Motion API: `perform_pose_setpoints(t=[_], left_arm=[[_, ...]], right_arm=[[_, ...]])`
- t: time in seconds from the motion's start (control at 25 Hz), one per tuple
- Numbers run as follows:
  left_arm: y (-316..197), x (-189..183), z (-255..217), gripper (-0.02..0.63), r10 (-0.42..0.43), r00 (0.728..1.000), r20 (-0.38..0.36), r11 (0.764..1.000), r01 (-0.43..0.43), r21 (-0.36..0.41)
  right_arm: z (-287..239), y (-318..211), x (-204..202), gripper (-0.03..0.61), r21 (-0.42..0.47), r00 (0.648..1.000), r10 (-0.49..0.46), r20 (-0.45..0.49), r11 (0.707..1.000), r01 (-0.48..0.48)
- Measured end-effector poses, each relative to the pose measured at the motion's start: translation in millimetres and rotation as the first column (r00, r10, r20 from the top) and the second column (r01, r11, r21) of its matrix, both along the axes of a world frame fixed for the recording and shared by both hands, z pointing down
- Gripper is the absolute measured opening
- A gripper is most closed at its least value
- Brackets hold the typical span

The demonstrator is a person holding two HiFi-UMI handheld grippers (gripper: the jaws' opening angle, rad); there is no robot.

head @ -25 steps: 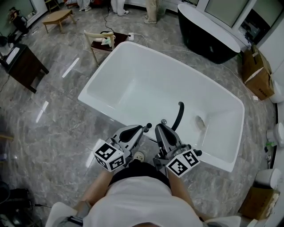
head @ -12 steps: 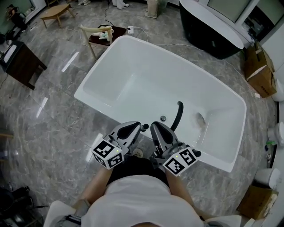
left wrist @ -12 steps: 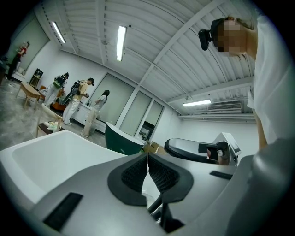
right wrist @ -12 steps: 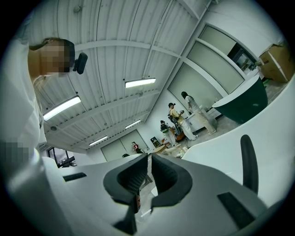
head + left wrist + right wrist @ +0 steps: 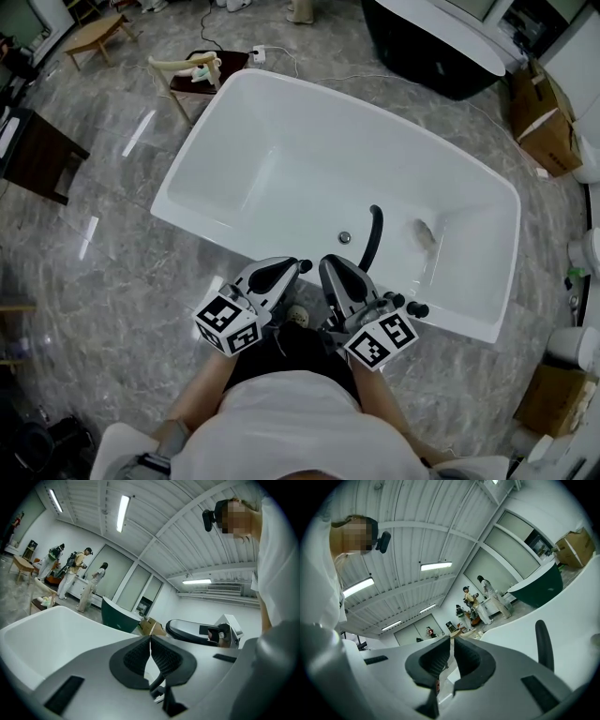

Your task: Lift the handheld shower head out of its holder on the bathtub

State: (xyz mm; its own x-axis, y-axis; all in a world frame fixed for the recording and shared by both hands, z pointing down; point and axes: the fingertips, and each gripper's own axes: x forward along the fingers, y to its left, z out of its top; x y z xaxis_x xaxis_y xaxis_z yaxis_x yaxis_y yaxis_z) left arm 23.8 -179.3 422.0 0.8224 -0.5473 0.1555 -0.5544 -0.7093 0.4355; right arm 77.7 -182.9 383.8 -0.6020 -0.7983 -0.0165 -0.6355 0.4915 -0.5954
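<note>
The black handheld shower head (image 5: 372, 234) stands upright in its holder on the near rim of the white bathtub (image 5: 211, 211), beside a chrome knob (image 5: 344, 237). It also rises at the right of the right gripper view, as a black shower head (image 5: 543, 644). My left gripper (image 5: 301, 267) (image 5: 150, 641) is shut and empty, just short of the rim. Beside it my right gripper (image 5: 328, 264) (image 5: 452, 641) is shut with nothing held, its tip below and left of the shower head and apart from it.
A dark freestanding tub (image 5: 441, 52) stands beyond the white one. A wooden chair (image 5: 187, 70) is at the tub's far left corner, cardboard boxes (image 5: 542, 122) at the right, a dark table (image 5: 33, 155) at the left. People (image 5: 70, 571) stand at the room's far side.
Both grippers have drawn back a little from the tub rim and sunk slightly; the chrome knob now lies farther ahead of the right tip. Both stay shut.
</note>
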Motion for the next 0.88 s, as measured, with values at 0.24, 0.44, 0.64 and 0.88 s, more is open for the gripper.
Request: perform_pose_setpoints(t=[0.24, 0.44, 0.64, 0.88], left_arm=[[-11.9, 5.3, -3.6, 0.012, 0.086, 0.996, -0.006, 0.996, -0.086, 0.003], [-15.2, 6.4, -2.3, 0.012, 0.16, 0.987, -0.015, 0.987, -0.159, 0.009], [-20.2, 0.3, 1.5, 0.012, 0.188, 0.982, -0.008, 0.982, -0.188, 0.006], [-25.7, -14.1, 20.9, 0.012, 0.211, 0.977, 0.028, 0.977, -0.211, -0.01]], right_arm=[[-5.9, -5.2, 6.3, 0.02, 0.013, 0.996, 0.076, -0.048, 0.997, -0.076], [-0.3, -8.1, -1.4, 0.148, 0.023, 0.983, 0.117, -0.143, 0.993, -0.114], [11.1, -10.7, 2.8, 0.218, 0.001, 0.952, 0.217, -0.216, 0.975, -0.222], [37.4, -8.3, -7.9, 0.216, -0.048, 0.925, 0.246, -0.289, 0.961, -0.271]])
